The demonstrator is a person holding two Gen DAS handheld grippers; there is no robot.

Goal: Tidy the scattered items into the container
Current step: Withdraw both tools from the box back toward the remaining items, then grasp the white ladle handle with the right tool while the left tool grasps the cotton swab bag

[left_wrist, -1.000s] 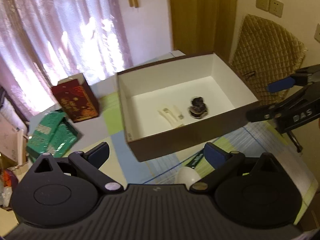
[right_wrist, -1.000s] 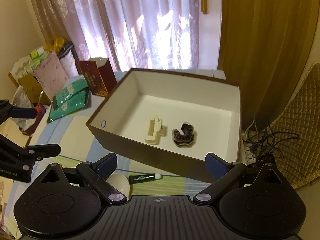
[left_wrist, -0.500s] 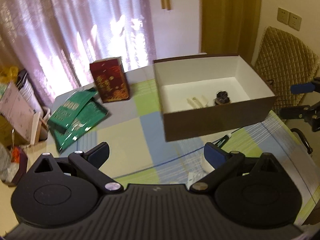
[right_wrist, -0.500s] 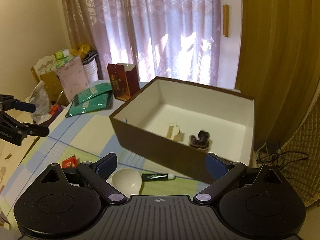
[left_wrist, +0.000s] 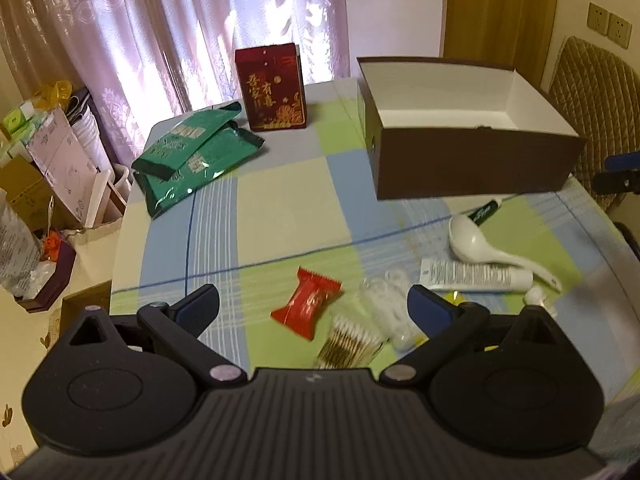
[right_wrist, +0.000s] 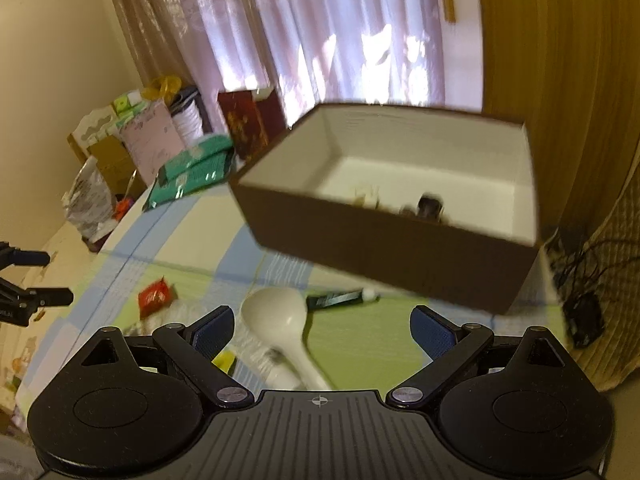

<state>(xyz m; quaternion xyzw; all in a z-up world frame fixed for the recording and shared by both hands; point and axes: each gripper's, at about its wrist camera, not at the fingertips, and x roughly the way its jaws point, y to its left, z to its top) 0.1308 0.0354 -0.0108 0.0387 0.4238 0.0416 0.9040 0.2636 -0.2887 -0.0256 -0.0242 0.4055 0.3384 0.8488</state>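
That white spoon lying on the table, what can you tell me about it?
The white spoon is a glossy soup spoon, ceramic or plastic by its look, with a deep rounded bowl and a short curved handle. It lies flat on the checked tablecloth in front of the brown box, bowl toward the box. A small dark green tube lies next to the bowl, and the handle runs alongside a white tube; contact is unclear. Neither gripper touches it.

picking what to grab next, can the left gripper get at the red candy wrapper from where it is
Probably yes: the red candy wrapper lies flat, nothing on it, between the open left gripper's fingers. The cotton swabs crowd its near side.
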